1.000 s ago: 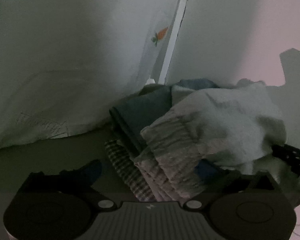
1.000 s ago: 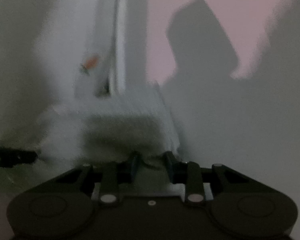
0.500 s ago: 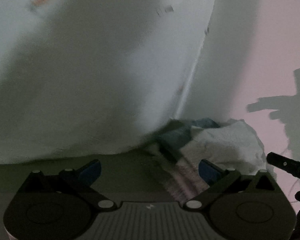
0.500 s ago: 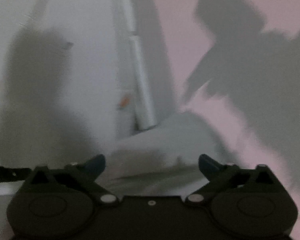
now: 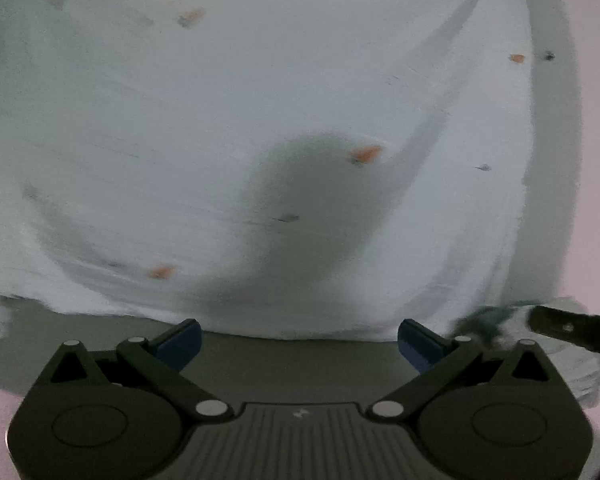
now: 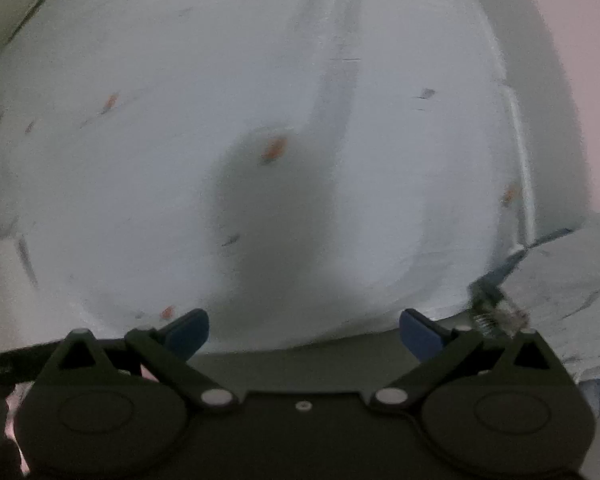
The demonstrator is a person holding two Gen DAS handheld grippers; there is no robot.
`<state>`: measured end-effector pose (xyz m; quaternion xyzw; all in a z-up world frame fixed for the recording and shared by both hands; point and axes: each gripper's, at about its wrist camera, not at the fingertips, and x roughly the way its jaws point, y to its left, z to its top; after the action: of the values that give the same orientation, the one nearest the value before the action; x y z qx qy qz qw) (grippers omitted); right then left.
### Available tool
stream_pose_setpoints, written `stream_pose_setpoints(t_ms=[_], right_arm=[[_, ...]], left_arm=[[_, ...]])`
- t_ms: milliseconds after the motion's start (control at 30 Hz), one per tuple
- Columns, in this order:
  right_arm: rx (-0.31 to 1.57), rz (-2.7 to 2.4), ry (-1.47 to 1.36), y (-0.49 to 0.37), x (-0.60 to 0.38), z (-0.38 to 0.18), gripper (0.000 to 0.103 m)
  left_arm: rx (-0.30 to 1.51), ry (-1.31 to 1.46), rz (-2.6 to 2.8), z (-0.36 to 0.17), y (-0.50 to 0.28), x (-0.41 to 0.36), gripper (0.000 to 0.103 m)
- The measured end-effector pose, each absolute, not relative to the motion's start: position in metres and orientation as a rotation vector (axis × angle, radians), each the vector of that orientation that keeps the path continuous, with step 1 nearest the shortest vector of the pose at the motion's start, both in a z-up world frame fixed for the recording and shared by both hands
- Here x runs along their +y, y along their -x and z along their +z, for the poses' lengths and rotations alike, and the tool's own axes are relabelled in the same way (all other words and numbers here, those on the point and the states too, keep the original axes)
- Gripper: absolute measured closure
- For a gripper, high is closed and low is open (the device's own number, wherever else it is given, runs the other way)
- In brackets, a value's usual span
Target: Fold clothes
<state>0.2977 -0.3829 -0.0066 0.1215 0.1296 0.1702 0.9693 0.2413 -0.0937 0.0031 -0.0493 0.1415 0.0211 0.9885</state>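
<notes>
The left gripper (image 5: 298, 338) is seen with its blue-padded fingers (image 5: 180, 340) spread wide apart and nothing between them, aimed at the near edge of a white cloth garment printed with small orange motifs (image 5: 228, 120). The right gripper (image 6: 304, 334) is likewise held wide apart and empty, pointed at the same garment (image 6: 140, 160), which is spread across a grey-green surface (image 5: 300, 354). A pale blue crumpled cloth (image 6: 560, 280) is seen beside the garment's right edge.
</notes>
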Motion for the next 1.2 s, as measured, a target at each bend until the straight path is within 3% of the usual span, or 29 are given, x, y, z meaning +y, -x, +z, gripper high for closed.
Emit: stream_pose_setpoints(t_ms=[533,1200], right_arm=[[0.371,0.189,-0.078,-0.077,-0.218,-0.020,0.000],[0.563,0.174,-0.010,0.013,-0.135,-0.046,0.001]], left_arm=[[0.405,0.125,0.055,-0.010,-0.050,0.029,0.000],[0.582,0.124,0.057,-0.047,0.025,0.079,0.000]])
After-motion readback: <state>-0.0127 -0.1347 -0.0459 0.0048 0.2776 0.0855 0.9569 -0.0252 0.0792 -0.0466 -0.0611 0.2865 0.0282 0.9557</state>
